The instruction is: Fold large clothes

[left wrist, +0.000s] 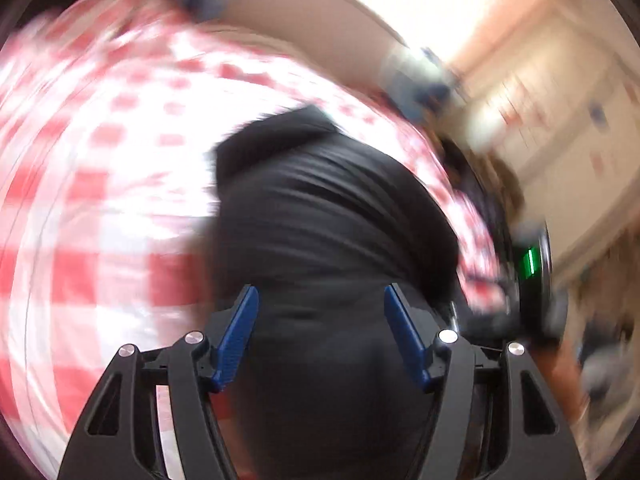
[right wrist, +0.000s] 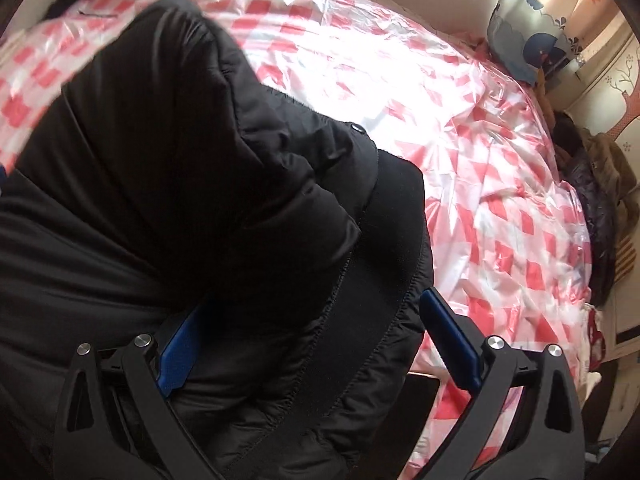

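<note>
Black padded jacket (right wrist: 208, 184), bunched on red-checked plastic sheet (right wrist: 460, 152). Left gripper (left wrist: 320, 336) open, empty; right gripper (right wrist: 316, 348) wide, astride ribbed hem (right wrist: 380, 272), unclamped. Advice: pinch hem squarely, fold flat.

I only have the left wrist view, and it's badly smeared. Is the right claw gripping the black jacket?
Observer: No. The right claw stands wide open around a fold of the black jacket, its pads apart from each other.
Operator: What part of the jacket lies between them?
Observer: A flat band with stitched, gathered edges, likely the hem.
Operator: What is the jacket lying on?
Observer: A crinkled red-and-white checked plastic sheet, sharp in that view.
Operator: Anything past the sheet?
Observer: A blue-grey patterned cushion at its far edge.
</note>
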Action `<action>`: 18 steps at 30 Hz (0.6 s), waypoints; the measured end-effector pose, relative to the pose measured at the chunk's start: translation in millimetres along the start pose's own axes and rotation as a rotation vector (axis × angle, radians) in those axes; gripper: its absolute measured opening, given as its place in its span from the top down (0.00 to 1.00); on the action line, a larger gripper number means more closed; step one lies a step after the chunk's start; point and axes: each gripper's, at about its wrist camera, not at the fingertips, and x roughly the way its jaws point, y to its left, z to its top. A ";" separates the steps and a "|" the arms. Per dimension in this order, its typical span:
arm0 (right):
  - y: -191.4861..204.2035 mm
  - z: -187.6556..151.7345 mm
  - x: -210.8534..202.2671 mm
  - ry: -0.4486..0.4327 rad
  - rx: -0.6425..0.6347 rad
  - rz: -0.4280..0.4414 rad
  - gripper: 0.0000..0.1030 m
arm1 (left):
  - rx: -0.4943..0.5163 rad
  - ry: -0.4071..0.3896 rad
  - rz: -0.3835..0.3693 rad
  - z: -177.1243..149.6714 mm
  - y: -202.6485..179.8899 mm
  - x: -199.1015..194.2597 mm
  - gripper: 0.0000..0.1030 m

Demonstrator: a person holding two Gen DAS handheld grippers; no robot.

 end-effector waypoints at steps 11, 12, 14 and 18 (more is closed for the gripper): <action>10.6 -31.0 51.7 -0.189 0.486 0.570 0.06 | 0.065 0.063 -0.128 -18.5 17.2 16.6 0.26; 27.3 -19.3 49.4 -0.199 0.475 0.625 0.06 | 0.107 0.032 -0.088 -12.9 14.9 2.1 0.26; 65.0 5.7 47.7 -0.208 0.438 0.744 0.06 | 0.174 -0.033 0.008 -2.4 24.7 -36.4 0.26; 146.8 50.1 50.6 -0.151 0.294 0.881 0.06 | 0.213 -0.023 0.283 17.1 65.5 -89.8 0.26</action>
